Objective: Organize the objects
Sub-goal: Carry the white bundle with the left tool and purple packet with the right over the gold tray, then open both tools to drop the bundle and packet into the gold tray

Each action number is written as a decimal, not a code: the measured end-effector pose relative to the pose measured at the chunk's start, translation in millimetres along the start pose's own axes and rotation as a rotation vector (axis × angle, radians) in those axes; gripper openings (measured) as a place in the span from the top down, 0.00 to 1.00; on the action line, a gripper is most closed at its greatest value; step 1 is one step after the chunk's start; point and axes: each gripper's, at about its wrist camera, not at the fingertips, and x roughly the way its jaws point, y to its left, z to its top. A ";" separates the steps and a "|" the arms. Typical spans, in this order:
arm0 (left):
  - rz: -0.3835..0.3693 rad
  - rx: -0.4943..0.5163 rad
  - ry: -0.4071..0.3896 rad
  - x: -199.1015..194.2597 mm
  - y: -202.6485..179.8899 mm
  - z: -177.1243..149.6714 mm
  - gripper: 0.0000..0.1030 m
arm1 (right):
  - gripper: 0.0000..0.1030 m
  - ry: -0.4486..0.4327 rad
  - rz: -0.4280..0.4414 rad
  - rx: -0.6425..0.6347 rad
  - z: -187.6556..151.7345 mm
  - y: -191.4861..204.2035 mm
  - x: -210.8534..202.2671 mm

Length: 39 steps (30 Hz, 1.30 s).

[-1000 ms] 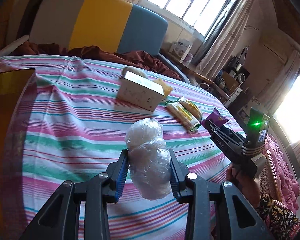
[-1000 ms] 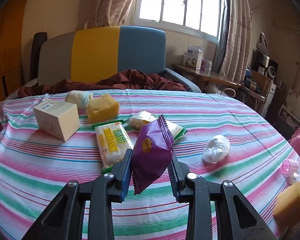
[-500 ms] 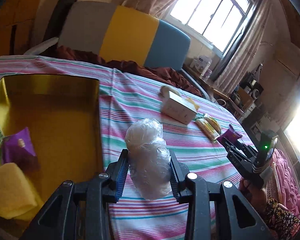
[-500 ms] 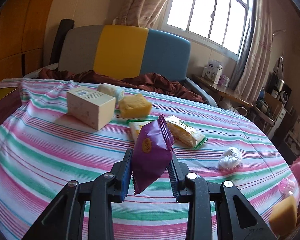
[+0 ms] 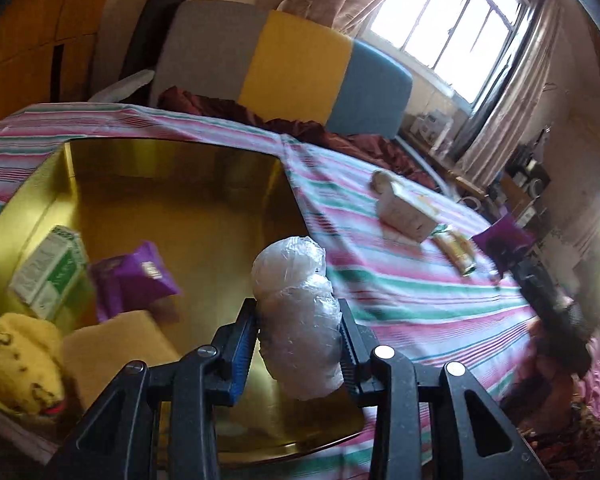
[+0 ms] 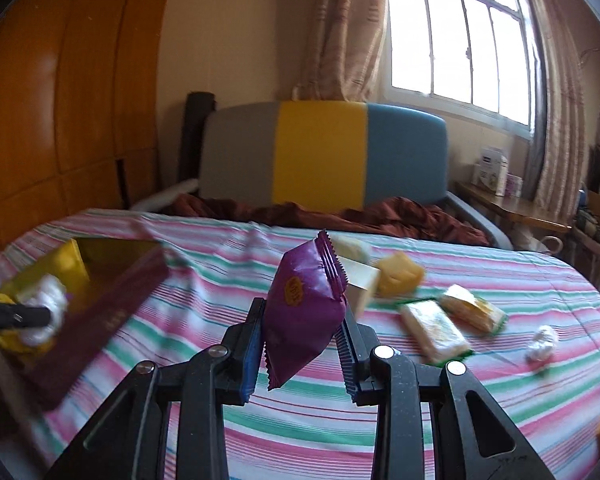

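Note:
My left gripper (image 5: 298, 344) is shut on a white bundle wrapped in clear plastic (image 5: 296, 316), held above the gold-lined box (image 5: 172, 184). Inside that box lie a green-and-white carton (image 5: 46, 272), a purple snack packet (image 5: 134, 278), a tan sponge block (image 5: 112, 354) and a yellow soft toy (image 5: 20, 356). My right gripper (image 6: 300, 344) is shut on another purple snack packet (image 6: 304, 308), held above the striped cloth. From the right wrist view the box (image 6: 112, 300) lies at the left, with the left gripper's tip (image 6: 16, 316) and its white bundle over it.
On the striped tablecloth (image 6: 380, 400) lie a cream carton (image 5: 406, 212), a yellow sponge (image 6: 400, 278), two yellow-green snack bars (image 6: 436, 330), and a small white wrapped bundle (image 6: 542, 342). A grey, yellow and blue sofa back (image 6: 324, 156) with a maroon cloth stands behind.
Both grippers have swung left with their loads. The gold box has come fully under the left gripper, and it has entered the right wrist view at the left.

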 end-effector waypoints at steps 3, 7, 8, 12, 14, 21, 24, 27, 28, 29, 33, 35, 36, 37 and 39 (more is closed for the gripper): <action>0.026 -0.005 0.030 0.5 12.9 -2.9 0.64 | 0.67 -0.016 0.083 0.013 7.3 24.3 -6.3; 0.054 -0.007 0.062 2.3 21.0 -5.5 0.64 | 0.67 -0.020 0.172 0.015 12.6 54.7 -13.0; 0.060 -0.006 0.066 1.9 22.2 -5.9 0.64 | 0.67 -0.019 0.191 0.016 13.2 61.0 -14.2; 0.046 -0.006 0.085 -0.9 23.8 -8.2 0.63 | 0.67 -0.022 0.247 0.017 13.0 82.5 -18.9; 0.061 0.010 0.099 -2.0 23.0 -11.0 0.63 | 0.67 -0.013 0.269 0.029 12.4 89.3 -17.5; 0.081 0.051 0.130 -3.1 19.7 -17.7 0.61 | 0.67 0.012 0.304 0.042 8.2 103.9 -15.2; 0.096 0.064 0.128 -4.1 17.1 -17.4 0.54 | 0.67 0.022 0.312 0.046 7.1 107.4 -12.5; 0.086 0.048 0.105 -9.5 16.9 -15.4 0.44 | 0.67 0.033 0.321 0.054 5.7 109.5 -11.0; 0.071 0.034 0.088 -13.2 17.8 -14.3 0.43 | 0.67 0.036 0.324 0.055 5.4 110.4 -10.6; 0.060 0.019 0.068 -17.2 19.2 -13.1 0.43 | 0.67 0.038 0.326 0.055 4.7 111.4 -10.8; 0.011 -0.042 -0.062 -41.0 27.1 -5.7 0.42 | 0.67 0.056 0.340 0.045 3.2 118.5 -7.3; 0.014 -0.073 -0.137 -54.5 32.7 -3.3 0.39 | 0.67 0.076 0.359 0.045 3.0 123.3 -3.4; 0.023 -0.088 -0.170 -60.3 36.2 -1.9 0.38 | 0.67 0.089 0.371 0.046 2.7 126.2 -0.7; 0.039 -0.108 -0.204 -66.9 40.6 -0.4 0.37 | 0.67 0.100 0.381 0.045 2.4 129.5 1.8; 0.067 -0.142 -0.249 -75.3 48.5 2.5 0.36 | 0.67 0.121 0.394 0.035 1.6 137.5 5.9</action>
